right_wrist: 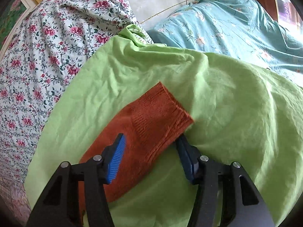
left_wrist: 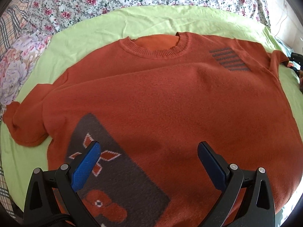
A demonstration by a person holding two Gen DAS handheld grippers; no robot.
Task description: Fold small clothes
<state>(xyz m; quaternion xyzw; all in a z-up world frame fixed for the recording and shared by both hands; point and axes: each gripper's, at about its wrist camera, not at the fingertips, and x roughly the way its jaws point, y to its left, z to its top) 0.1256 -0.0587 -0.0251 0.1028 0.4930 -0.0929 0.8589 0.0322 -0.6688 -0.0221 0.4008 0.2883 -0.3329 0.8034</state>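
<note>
Orange sweater (left_wrist: 161, 98) lies flat on the green sheet (left_wrist: 94, 28), unfolded. Left claw (left_wrist: 149, 162) gapes empty above it. Right claw (right_wrist: 151, 157), part-open, straddles the sleeve cuff (right_wrist: 161, 109), not yet gripping.

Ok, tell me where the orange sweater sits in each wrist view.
Left wrist view: orange sweater fills the centre, collar at the top.
Right wrist view: only one sleeve, the ribbed cuff at the centre, above the gripper fingers.
Shared landmark: the green sheet under it.
</note>
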